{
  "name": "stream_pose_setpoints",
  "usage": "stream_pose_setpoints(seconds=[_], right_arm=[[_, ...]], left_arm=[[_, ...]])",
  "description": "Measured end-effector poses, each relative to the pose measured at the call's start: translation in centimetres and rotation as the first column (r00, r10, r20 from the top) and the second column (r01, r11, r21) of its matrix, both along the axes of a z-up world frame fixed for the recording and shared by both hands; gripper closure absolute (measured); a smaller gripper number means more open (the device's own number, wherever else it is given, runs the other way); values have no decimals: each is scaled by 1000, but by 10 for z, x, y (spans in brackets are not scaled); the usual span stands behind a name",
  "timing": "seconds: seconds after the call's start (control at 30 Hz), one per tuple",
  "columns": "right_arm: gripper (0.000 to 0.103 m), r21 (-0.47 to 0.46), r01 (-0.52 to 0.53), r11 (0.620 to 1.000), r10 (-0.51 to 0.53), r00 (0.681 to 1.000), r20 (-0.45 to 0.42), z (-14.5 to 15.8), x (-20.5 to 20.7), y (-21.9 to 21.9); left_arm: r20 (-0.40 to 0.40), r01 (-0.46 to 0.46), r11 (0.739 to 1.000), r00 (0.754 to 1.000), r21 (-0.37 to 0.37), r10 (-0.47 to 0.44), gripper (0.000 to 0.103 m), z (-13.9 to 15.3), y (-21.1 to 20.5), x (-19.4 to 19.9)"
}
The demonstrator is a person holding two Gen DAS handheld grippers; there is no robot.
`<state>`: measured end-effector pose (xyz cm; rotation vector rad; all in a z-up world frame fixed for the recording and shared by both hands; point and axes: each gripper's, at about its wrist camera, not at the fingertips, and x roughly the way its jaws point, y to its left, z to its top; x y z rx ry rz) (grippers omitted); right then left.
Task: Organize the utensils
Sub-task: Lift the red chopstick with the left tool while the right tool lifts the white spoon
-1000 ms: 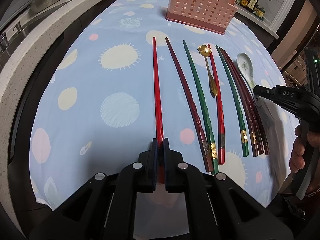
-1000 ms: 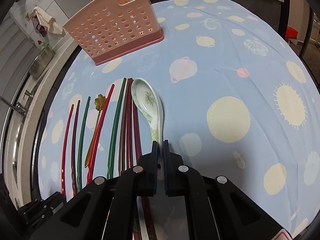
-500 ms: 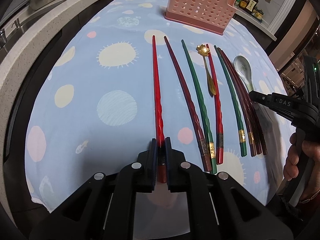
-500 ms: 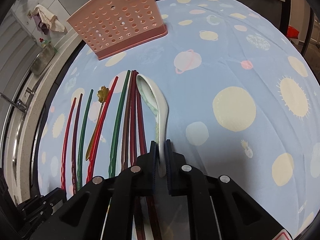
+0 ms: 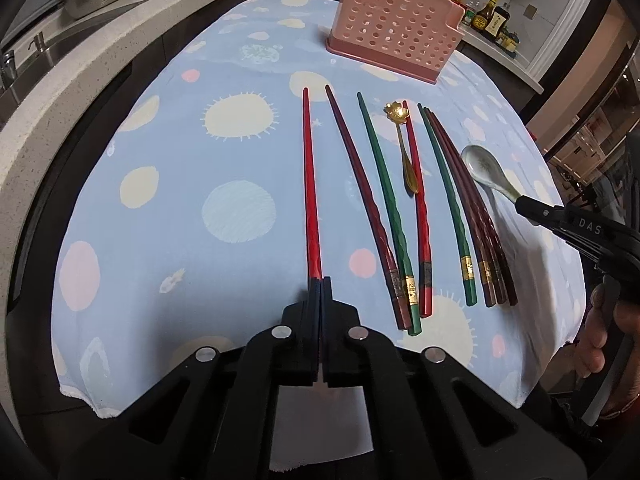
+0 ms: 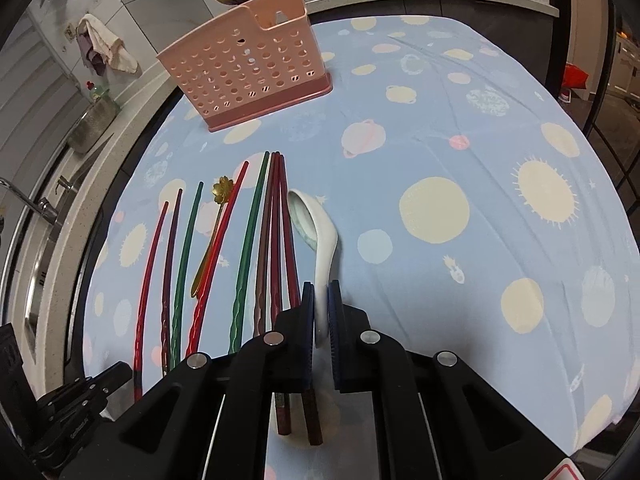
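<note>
Left claw [image 5: 321,280] pinched the red chopstick [image 5: 310,184], right claw [image 6: 321,286] pinched the white spoon [image 6: 320,240] handle; either could slip or twist before reaching the pink basket [image 6: 248,76] at 11 o'clock.

- Spoon [image 6: 320,236]: glossy white ceramic.
- Chopsticks [image 5: 310,184]: smooth, shiny lacquer.
- Basket [image 5: 392,30], upper centre: matt pink perforated plastic.
- Tablecloth [image 5: 168,208]: soft matt cloth.
- Small spoon [image 5: 402,140]: shiny gold metal.

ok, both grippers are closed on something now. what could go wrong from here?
1. The right gripper pinches the ceramic spoon by its handle end only; the heavy bowl could pivot or slip out.
2. The left gripper holds the red chopstick at its very end, so the long tip may swing and miss the pink holder.
</note>
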<state>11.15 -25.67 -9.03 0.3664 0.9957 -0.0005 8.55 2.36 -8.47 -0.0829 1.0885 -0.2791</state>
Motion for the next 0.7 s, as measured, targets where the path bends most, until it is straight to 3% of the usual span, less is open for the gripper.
stream_pose_setpoints(seconds=[0.13,0.17,0.27,0.43,0.53,0.6,0.7], right_arm=[[96,-7,6,1000,-6,1000,9,5,-6,-1],[96,-2,6,1000,-6,1000,7,4,-7,-1],[96,-2,4,1000,-4,1000,8,4,-9,0],[96,2,3,1000,-3,1000,6,3,-11,0],[96,5,5,1000,-5,1000,8,3,-12,0],[96,5,5,1000,-5,1000,9,3,-13,0],[96,8,6,1000,-6,1000,9,2,-14,1]], left_arm=[[-1,19,1000,1000,-8,-19,102,3,0,-6],[-15,17,1000,1000,-10,-17,97,1,0,-6],[-45,-6,1000,999,4,7,63,-5,2,-5],[-52,-6,1000,999,11,7,65,-12,1,-3],[-60,9,1000,998,16,-8,73,-15,-3,-3],[-66,8,1000,998,13,-8,88,-17,-2,-2],[-63,-6,1000,998,7,7,96,-18,3,-1]])
